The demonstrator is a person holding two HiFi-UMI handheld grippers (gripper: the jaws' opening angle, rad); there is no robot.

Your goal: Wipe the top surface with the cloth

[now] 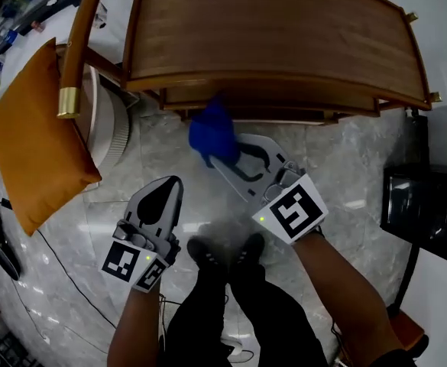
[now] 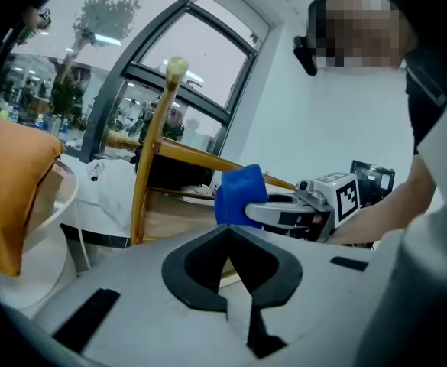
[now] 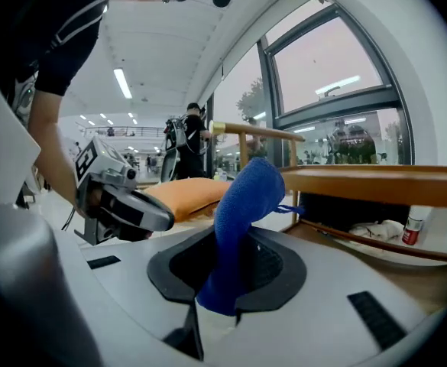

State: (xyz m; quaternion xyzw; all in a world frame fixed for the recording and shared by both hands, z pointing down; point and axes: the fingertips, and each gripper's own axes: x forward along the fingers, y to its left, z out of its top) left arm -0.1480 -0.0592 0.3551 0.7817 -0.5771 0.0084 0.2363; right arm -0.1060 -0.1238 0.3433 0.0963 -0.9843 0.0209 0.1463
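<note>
A: where's the cloth?
B: mid frame, clamped in right gripper, just below near edge of the top
A: which way to go?
B: top lies up-frame, long axis left-right; left gripper lower left, jaws together, empty, farther off

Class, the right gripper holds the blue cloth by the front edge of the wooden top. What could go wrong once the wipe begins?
1. The right gripper pinches the blue cloth low down, and most of it stands free. Dragging it across the wooden top might pull it out of the jaws.
2. The cloth sits at about the height of the top's front edge, so the gripper could knock that edge on the way up.
</note>
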